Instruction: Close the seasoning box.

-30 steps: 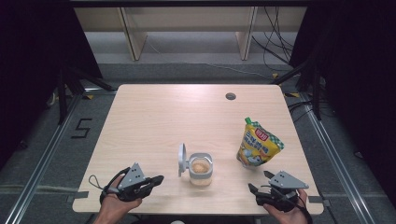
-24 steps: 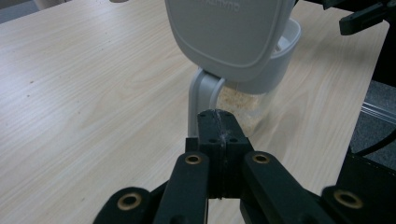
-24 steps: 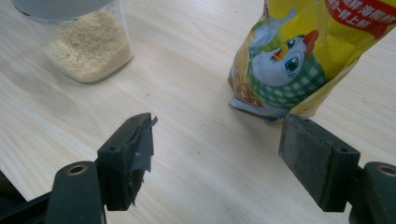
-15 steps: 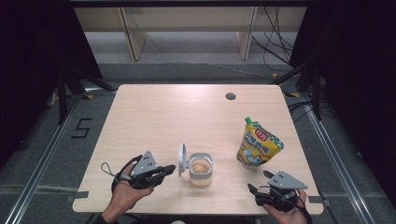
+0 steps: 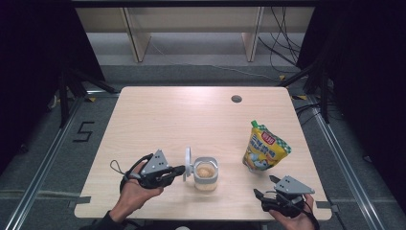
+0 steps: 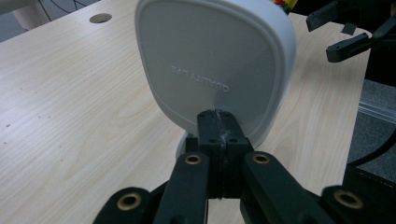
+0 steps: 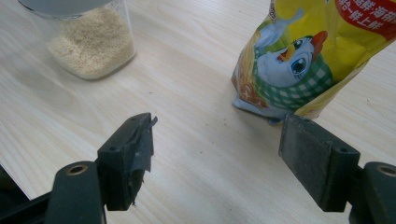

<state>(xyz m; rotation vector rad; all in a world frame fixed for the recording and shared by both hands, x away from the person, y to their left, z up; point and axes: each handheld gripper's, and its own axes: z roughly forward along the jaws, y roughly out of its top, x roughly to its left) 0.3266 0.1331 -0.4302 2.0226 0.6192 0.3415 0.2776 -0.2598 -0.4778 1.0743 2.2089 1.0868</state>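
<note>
Left gripper point(image 5: 180, 170) jaws pressed together, tips at raised lid point(image 5: 187, 164) of jar point(image 5: 206, 173). Right gripper point(image 5: 266, 187) jaws held apart, empty; pouch point(image 5: 265, 151) at its 12 o'clock.

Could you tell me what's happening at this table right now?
A person works with two hand-held grippers. The left gripper, jaws shut, sits at the upright white lid of a clear jar holding pale grains. The right gripper waits open near the table's front edge, facing the yellow pouch that stands beside the jar.
</note>
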